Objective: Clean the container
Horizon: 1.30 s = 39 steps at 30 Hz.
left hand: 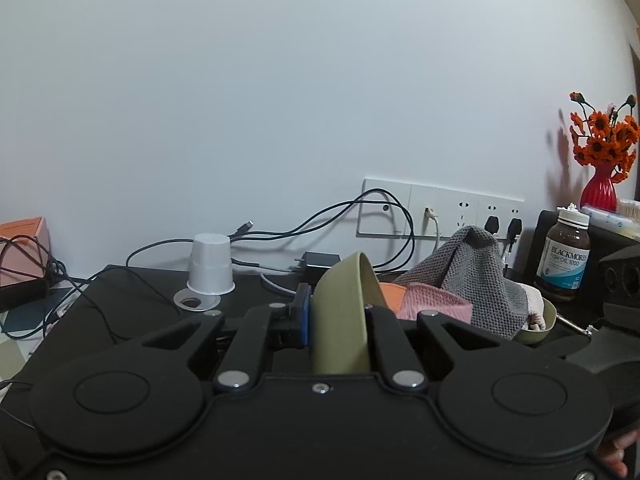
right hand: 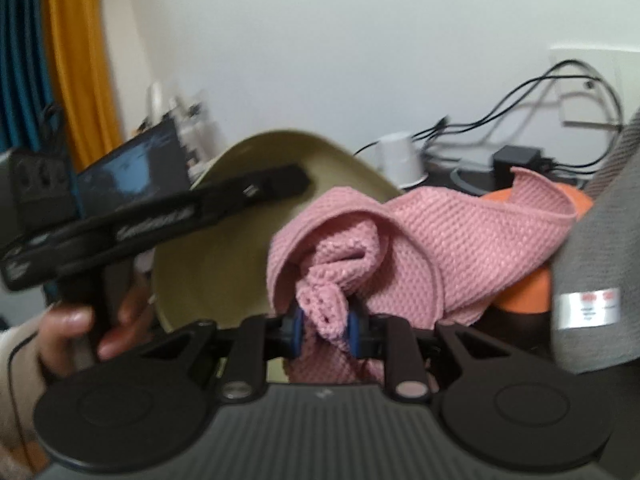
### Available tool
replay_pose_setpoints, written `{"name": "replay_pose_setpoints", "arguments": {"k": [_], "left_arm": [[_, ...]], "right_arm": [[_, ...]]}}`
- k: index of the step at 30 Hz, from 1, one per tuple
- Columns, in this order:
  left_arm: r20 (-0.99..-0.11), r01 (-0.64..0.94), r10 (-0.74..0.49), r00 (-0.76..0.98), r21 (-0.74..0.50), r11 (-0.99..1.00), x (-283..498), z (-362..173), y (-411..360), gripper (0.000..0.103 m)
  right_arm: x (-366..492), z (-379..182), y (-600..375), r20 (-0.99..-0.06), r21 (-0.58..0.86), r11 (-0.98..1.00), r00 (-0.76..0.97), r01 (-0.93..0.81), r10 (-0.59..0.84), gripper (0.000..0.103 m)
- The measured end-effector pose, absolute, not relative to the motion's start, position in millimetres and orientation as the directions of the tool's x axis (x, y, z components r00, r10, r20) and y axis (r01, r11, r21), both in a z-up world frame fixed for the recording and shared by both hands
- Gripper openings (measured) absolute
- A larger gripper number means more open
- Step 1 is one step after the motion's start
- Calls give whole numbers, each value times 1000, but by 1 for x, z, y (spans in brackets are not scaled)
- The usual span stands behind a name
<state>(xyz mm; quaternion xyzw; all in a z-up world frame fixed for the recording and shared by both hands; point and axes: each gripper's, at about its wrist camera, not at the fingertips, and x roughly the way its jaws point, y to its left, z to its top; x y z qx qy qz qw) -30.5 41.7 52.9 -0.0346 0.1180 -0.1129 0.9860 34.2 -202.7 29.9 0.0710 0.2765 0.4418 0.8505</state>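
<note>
My left gripper (left hand: 340, 316) is shut on the rim of an olive-green bowl (left hand: 342, 312) and holds it tilted on its side. The same bowl (right hand: 224, 248) shows in the right wrist view with its inside facing me. My right gripper (right hand: 325, 334) is shut on a bunched pink cloth (right hand: 384, 240), which lies against the bowl's right edge. The pink cloth (left hand: 434, 304) also shows in the left wrist view, right of the bowl. The left gripper's body (right hand: 152, 216) crosses the bowl's upper left in the right wrist view.
A grey cloth (left hand: 480, 272) drapes over a second olive bowl (left hand: 544, 320) with an orange object (right hand: 532, 284) beside it. A white upturned cup (left hand: 210, 264), cables, a charger (left hand: 318, 264), a fish oil bottle (left hand: 566, 256) and a red flower vase (left hand: 600, 192) stand on the black table (left hand: 120, 312).
</note>
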Motion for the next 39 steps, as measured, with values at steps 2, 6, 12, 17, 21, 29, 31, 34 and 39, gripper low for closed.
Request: {"name": "replay_pose_setpoints", "arguments": {"k": [2,6,12,17,21,29,31,34,39], "left_arm": [[-227,211,-227,947,-94,973,-30,53,42,10],[-226,211,-228,947,-97,973,-31,53,42,10],[-222,231,-244,944,-84,969,-34,53,37,10],[-230,238,-250,941,-80,968,-34,51,35,10],[-228,241,-251,941,-72,968,-34,50,35,10],[-246,243,-252,936,-66,968,-33,48,32,10],[-253,240,-252,934,-78,968,-31,48,34,10],[-267,233,-253,930,-105,967,-27,47,38,10],[-276,217,-240,931,-111,970,-24,45,41,10]], "right_arm": [[29,32,-210,-408,366,567,420,-738,810,20],[17,36,-203,-364,383,473,342,-793,867,20],[9,45,-199,-261,366,402,322,-839,910,20],[15,44,-203,-222,373,451,394,-811,892,20],[19,44,-206,-220,393,483,429,-782,876,20],[38,35,-220,-275,471,599,537,-648,797,20],[43,33,-221,-310,485,621,543,-615,780,20],[47,29,-219,-365,501,634,520,-589,772,20],[42,27,-223,-413,513,601,437,-613,799,21]]}}
